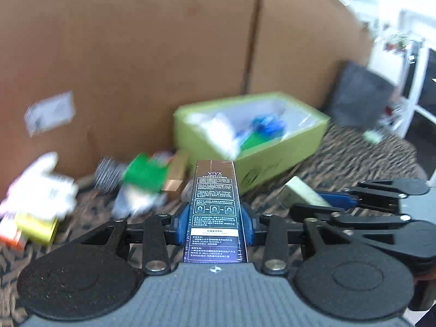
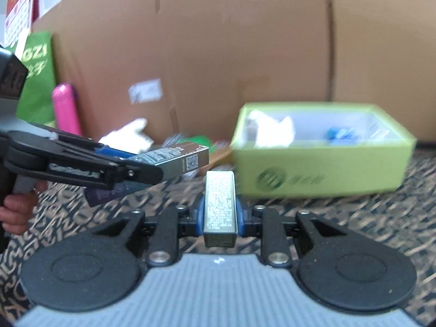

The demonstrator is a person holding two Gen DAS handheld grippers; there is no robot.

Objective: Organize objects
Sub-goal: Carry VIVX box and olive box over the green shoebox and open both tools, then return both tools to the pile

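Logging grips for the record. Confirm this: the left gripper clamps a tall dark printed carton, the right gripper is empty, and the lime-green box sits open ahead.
Wrong on one point: the right gripper is not empty. The right wrist view shows it shut on a small silver carton. The left gripper does clamp the dark printed carton, and the lime-green box sits open ahead.

A brown patterned carpet [image 2: 340, 218] carries a lime-green box [image 2: 321, 169] at far right and, at far left, a blurred heap of small packages [image 1: 141, 179].
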